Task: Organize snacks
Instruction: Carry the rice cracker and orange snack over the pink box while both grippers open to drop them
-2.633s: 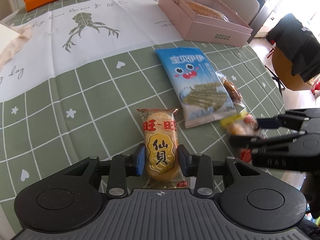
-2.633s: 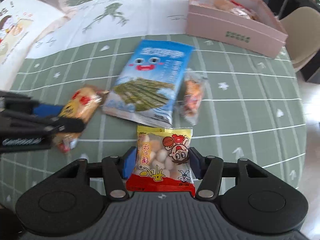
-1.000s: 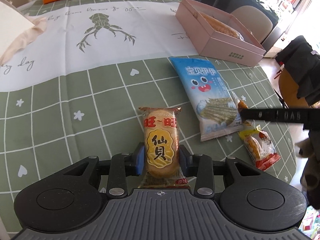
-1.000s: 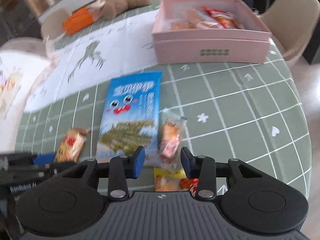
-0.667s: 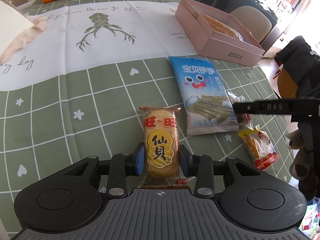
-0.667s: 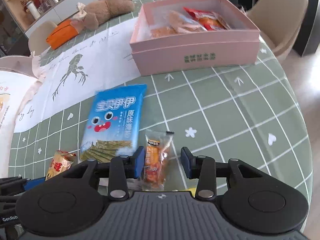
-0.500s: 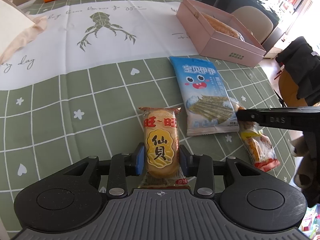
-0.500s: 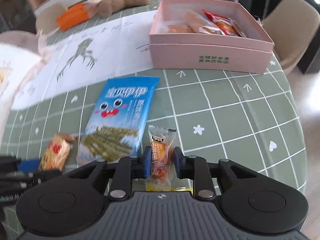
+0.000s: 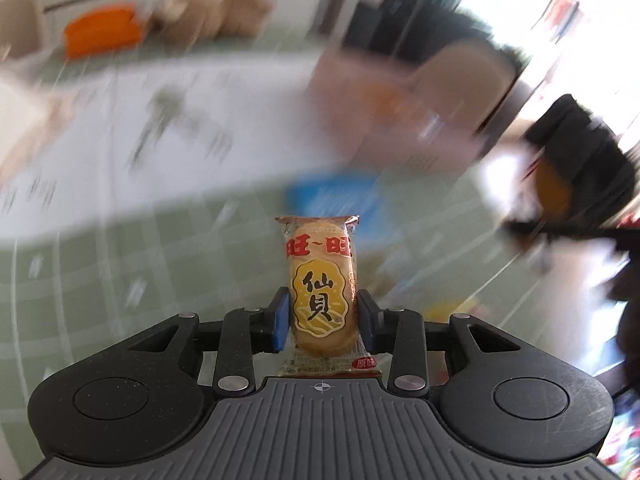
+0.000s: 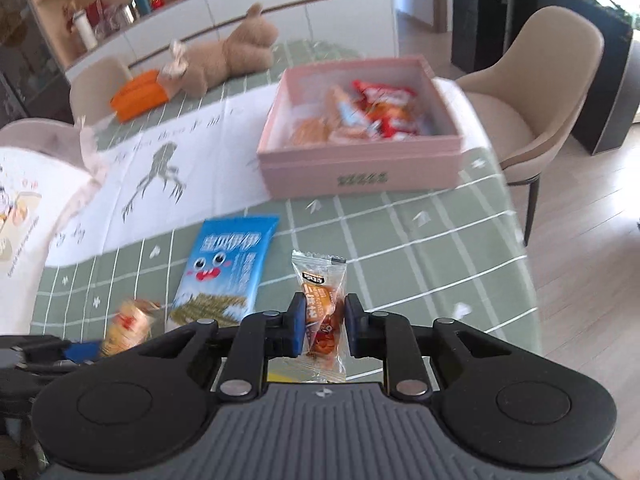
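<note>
My left gripper (image 9: 323, 318) is shut on a yellow rice cracker pack (image 9: 322, 280), held upright above the green checked table; the rest of that view is smeared by motion. My right gripper (image 10: 324, 326) is shut on a small clear packet with an orange snack (image 10: 320, 300), lifted off the cloth. Ahead stands an open pink box (image 10: 360, 164) with several snack packs inside. A blue seaweed bag (image 10: 224, 268) lies flat to the left. A yellow packet (image 10: 280, 376) peeks out under the right gripper. The left gripper's cracker pack (image 10: 128, 326) shows at lower left.
A white runner with a frog print (image 10: 160, 176) covers the table's left part. At the far end lie a teddy bear (image 10: 228, 56) and an orange pouch (image 10: 138, 94). A beige chair (image 10: 540, 92) stands beyond the table's right edge (image 10: 516, 240).
The right jaws have closed on the orange snack packet and lifted it off the table. The left gripper has risen with its rice cracker pack, and its view is now blurred.
</note>
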A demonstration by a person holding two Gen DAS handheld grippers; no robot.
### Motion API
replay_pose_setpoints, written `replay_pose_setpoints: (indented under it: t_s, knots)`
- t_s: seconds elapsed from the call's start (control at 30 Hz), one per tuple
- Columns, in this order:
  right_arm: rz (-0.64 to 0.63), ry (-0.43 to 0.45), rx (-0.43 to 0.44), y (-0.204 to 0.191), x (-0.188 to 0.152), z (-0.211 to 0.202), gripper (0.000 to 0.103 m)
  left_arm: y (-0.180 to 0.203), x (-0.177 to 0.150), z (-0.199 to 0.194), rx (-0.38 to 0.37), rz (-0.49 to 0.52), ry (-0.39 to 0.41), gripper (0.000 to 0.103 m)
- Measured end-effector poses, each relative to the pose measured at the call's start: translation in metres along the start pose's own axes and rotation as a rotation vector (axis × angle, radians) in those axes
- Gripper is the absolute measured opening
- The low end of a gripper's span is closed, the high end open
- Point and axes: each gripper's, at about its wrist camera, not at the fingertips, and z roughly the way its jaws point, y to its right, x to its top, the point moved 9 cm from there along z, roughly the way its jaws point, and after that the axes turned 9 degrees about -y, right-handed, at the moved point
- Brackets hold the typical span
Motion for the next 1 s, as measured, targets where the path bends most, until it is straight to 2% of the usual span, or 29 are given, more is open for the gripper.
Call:
replay_pose_setpoints:
  t_s: [0.13, 0.23, 0.3, 0.37, 0.43, 0.5, 0.6, 0.67, 0.77, 0.87, 0.93, 1.0]
  knots:
    - [0.004, 0.101, 0.012, 0.017, 0.025, -0.037, 0.02, 0.055, 0.087, -0.046, -0.145, 0.085, 0.173, 0.039]
    - [-0.037, 0.211, 0.014, 0.019, 0.072, -0.069, 0.02, 0.087, 0.154, -0.054, -0.19, 0.127, 0.246, 0.041]
    - [-0.06, 0.267, 0.013, 0.018, 0.113, -0.081, 0.02, 0.098, 0.199, -0.033, -0.218, 0.109, 0.221, 0.043]
    - [-0.064, 0.281, 0.044, 0.021, 0.153, -0.077, 0.022, 0.095, 0.227, 0.013, -0.22, 0.036, 0.109, 0.042]
    - [-0.039, 0.223, 0.038, 0.031, 0.177, -0.056, 0.041, 0.083, 0.234, 0.052, -0.16, -0.002, 0.039, 0.041]
    - [-0.026, 0.181, -0.003, 0.044, 0.182, -0.038, 0.044, 0.073, 0.223, 0.077, -0.114, 0.003, 0.014, 0.041]
    - [-0.017, 0.118, -0.008, 0.058, 0.155, -0.019, 0.046, 0.057, 0.189, 0.085, -0.137, -0.05, -0.012, 0.041]
    - [-0.023, 0.067, -0.011, 0.062, 0.126, -0.005, 0.05, 0.049, 0.158, 0.086, -0.107, -0.044, -0.045, 0.041]
    - [-0.02, -0.002, -0.04, 0.064, 0.079, 0.014, 0.05, 0.058, 0.1, 0.087, -0.079, 0.062, -0.115, 0.041]
    - [0.044, -0.078, 0.018, 0.058, 0.036, 0.024, 0.05, 0.064, 0.042, 0.087, -0.097, 0.117, -0.2, 0.041]
    - [0.069, -0.123, 0.06, 0.049, 0.002, 0.028, 0.052, 0.059, 0.01, 0.087, -0.083, 0.114, -0.251, 0.041]
    - [0.085, -0.173, 0.063, 0.039, -0.029, 0.033, 0.052, 0.05, -0.014, 0.088, -0.053, 0.113, -0.284, 0.041]
